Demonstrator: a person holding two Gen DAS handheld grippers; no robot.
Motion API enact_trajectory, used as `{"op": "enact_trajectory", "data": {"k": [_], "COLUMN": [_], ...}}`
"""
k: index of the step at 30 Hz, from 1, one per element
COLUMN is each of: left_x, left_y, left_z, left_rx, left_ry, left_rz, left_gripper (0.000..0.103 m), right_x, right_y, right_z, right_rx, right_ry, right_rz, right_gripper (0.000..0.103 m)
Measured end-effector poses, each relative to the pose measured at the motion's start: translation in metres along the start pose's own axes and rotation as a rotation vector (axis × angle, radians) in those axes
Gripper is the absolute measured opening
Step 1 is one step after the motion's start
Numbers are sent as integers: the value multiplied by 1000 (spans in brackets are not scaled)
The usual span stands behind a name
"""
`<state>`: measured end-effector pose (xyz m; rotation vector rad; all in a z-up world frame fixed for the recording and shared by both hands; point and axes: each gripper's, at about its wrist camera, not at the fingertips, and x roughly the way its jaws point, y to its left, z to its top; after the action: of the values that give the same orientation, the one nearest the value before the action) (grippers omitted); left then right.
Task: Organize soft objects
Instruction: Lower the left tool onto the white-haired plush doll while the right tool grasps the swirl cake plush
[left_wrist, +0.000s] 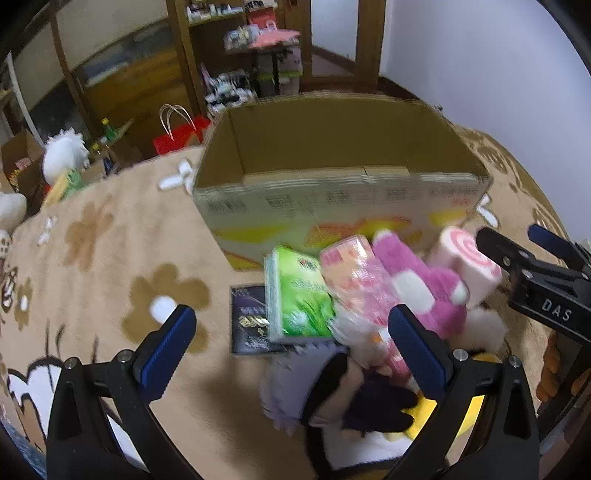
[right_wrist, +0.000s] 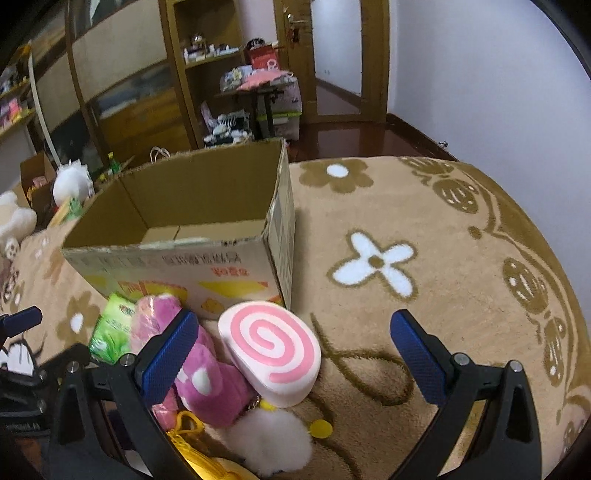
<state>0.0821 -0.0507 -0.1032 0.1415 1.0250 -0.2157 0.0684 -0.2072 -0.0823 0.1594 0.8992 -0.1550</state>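
two grippers, both spread wide and holding nothing. left gripper (left_wrist: 291, 350) hovers over the near end of the pile, above a purple-and-black plush (left_wrist: 332, 391). right gripper (right_wrist: 295, 354) frames the swirl cushion (right_wrist: 271, 352), no contact. pile lies just in front of the cardboard box (left_wrist: 332, 206): green tissue pack (left_wrist: 299, 295), pink tissue pack (left_wrist: 354, 280), pink plush (left_wrist: 417, 288), white pompom (right_wrist: 273, 439). box sits on the flowered carpet (right_wrist: 424, 295).
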Motion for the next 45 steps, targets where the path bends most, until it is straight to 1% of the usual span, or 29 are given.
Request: {"op": "enact_trajectory", "data": {"k": [6, 9, 13, 16, 17, 18, 19, 20, 22, 23, 24, 26, 29, 33, 38, 42, 45], "left_x": [15, 23, 35, 42, 44, 46, 48, 51, 53, 53, 54, 53, 54, 51, 46, 47, 43], "left_y": [-13, -15, -19, -19, -19, -21, -23, -26, -31, -33, -35, -36, -32, -27, -17, -13, -10], "left_z": [-12, -15, -20, -22, -23, -24, -25, -27, -30, -31, -31, -29, -27, -25, -23, -23, -23], "left_rx": [25, 9, 24, 19, 19, 32, 47, 59, 71, 83, 90, 79, 51, 13, -1, -39, -47], "left_ry": [66, 105, 145, 172, 185, 203, 218, 233, 246, 243, 239, 235, 237, 232, 229, 219, 210], "left_rz": [-39, -61, -43, -49, -55, -61, -67, -72, -70, -59, -58, -58, -66, -74, -75, -84, -86], "left_gripper": [103, 103, 103, 103, 102, 101, 97, 94, 91, 90, 89, 86, 82, 77, 72, 71, 70], "right_x": [10, 14, 21, 24, 25, 27, 27, 27, 28, 28, 28, 30, 28, 26, 20, 14, 7], "right_y": [1, 1, 2, 5, 7, 9, 10, 9, 9, 9, 10, 13, 16, 20, 20, 19, 20], "right_z": [-3, -6, -8, -10, -11, -13, -13, -13, -13, -13, -14, -17, -18, -19, -18, -16, -15], "right_rx": [2, 7, -3, -21, -33, -50, -59, -58, -51, -51, -58, -83, -88, -117, -111, -107, -112], "right_ry": [41, 58, 84, 105, 112, 119, 122, 126, 132, 136, 139, 148, 152, 146, 139, 130, 113], "right_rz": [33, 42, 50, 55, 42, 30, 35, 47, 76, 81, 68, 41, 56, 46, 55, 61, 60], "right_gripper": [103, 103, 103, 102, 100, 96, 93, 88, 79, 69, 60, 57, 51, 43, 38, 35, 34]}}
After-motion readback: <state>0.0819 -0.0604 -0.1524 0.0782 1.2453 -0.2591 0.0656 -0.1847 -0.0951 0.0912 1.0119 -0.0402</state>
